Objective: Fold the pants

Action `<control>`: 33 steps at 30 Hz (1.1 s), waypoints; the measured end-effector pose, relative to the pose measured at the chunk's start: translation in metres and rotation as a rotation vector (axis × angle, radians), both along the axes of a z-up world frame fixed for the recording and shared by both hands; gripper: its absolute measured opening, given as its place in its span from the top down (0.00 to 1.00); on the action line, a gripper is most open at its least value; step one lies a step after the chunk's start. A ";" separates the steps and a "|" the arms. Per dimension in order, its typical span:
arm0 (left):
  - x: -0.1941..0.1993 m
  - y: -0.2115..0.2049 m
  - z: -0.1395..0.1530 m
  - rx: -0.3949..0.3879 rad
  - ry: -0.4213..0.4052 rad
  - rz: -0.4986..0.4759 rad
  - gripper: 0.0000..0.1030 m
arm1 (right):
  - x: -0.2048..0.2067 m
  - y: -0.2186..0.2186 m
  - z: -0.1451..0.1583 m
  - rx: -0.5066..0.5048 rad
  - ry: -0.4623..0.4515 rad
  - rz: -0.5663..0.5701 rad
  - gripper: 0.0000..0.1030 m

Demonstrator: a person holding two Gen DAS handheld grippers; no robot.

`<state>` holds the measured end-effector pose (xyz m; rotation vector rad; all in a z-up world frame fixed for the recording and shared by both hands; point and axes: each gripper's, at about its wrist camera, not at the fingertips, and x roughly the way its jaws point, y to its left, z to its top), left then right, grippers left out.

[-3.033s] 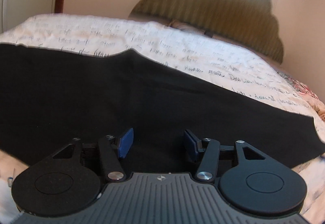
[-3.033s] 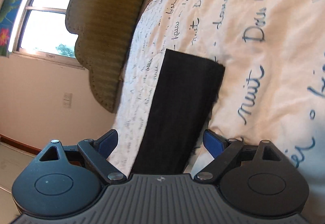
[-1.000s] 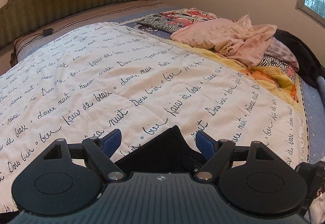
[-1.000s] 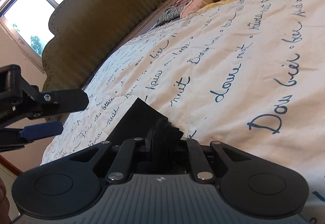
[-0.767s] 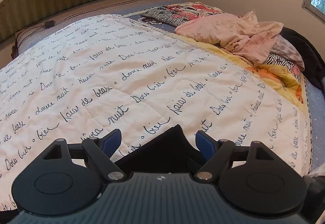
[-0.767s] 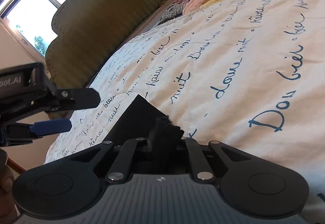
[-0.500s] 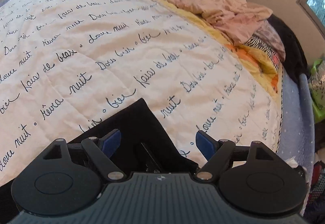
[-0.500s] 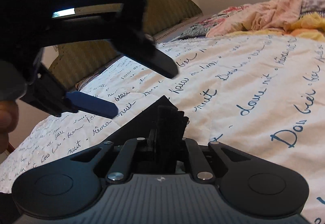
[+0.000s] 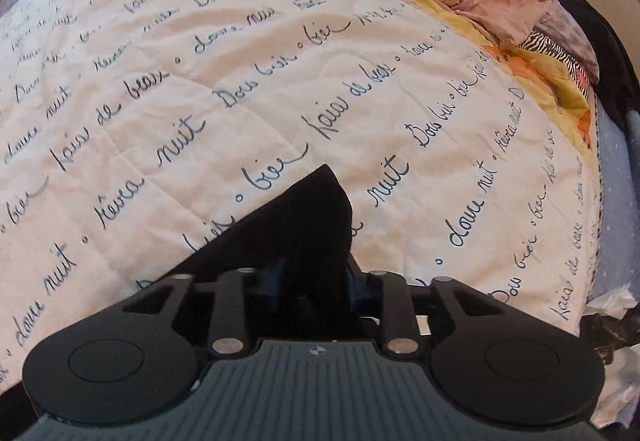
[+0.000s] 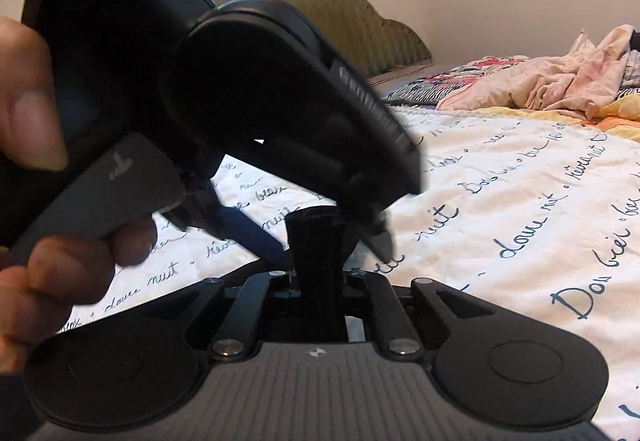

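In the left wrist view the left gripper [image 9: 312,281], its jaws just closed, is seen clamped on a corner of the black pants [image 9: 296,225] above the bedspread [image 9: 280,53], and in the right wrist view the right gripper [image 10: 318,277] is clamped on bunched pants [image 10: 318,253], so the fold is judged barely begun.

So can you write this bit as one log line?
left gripper: just closed on black pants | right gripper: shut on pants | bedspread underneath
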<state>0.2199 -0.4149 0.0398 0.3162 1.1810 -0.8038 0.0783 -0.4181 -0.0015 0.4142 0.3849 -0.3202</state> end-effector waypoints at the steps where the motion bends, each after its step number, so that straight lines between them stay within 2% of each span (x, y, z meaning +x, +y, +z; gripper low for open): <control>1: 0.002 0.003 -0.001 -0.018 0.013 0.015 0.74 | 0.001 0.002 0.001 -0.007 0.010 0.013 0.91; 5: 0.007 0.013 -0.001 -0.070 0.050 0.064 0.74 | 0.004 0.003 0.001 -0.027 0.027 0.008 0.91; 7: 0.013 0.021 -0.002 -0.114 0.104 0.100 0.74 | 0.002 0.000 0.002 -0.016 0.014 0.010 0.91; 11: 0.031 0.048 -0.010 -0.202 0.211 0.241 0.71 | -0.004 -0.004 0.000 0.005 -0.025 0.009 0.89; 12: 0.035 0.056 -0.012 -0.215 0.220 0.273 0.71 | -0.006 -0.006 0.000 0.011 -0.029 -0.006 0.74; 13: 0.040 0.064 -0.014 -0.218 0.223 0.299 0.71 | -0.007 -0.008 0.000 0.018 -0.027 -0.029 0.47; 14: 0.042 0.072 -0.016 -0.221 0.220 0.324 0.73 | -0.008 -0.007 -0.001 0.035 -0.025 -0.041 0.34; 15: 0.044 0.079 -0.016 -0.227 0.219 0.344 0.77 | -0.009 -0.010 -0.001 0.052 -0.040 -0.036 0.26; 19: 0.039 0.108 -0.006 -0.270 0.173 0.374 0.87 | -0.015 -0.014 -0.001 0.062 -0.109 -0.020 0.26; 21: 0.032 0.129 0.003 -0.307 0.140 0.377 0.88 | -0.020 -0.018 0.000 0.070 -0.132 -0.026 0.26; 24: 0.023 0.168 0.010 -0.350 0.126 0.390 0.88 | -0.040 -0.026 0.000 0.139 -0.228 -0.022 0.25; 26: 0.019 0.200 0.013 -0.344 0.096 0.420 0.88 | -0.046 -0.027 0.002 0.170 -0.270 0.015 0.23; 28: 0.016 0.236 0.013 -0.327 0.053 0.465 0.89 | -0.047 -0.018 0.008 0.146 -0.267 -0.005 0.23; 30: 0.016 0.276 0.008 -0.307 0.056 0.536 0.93 | -0.051 -0.023 0.005 0.181 -0.291 -0.027 0.23; 33: 0.014 0.333 -0.002 -0.285 0.074 0.624 0.93 | -0.049 -0.037 -0.005 0.273 -0.266 -0.088 0.23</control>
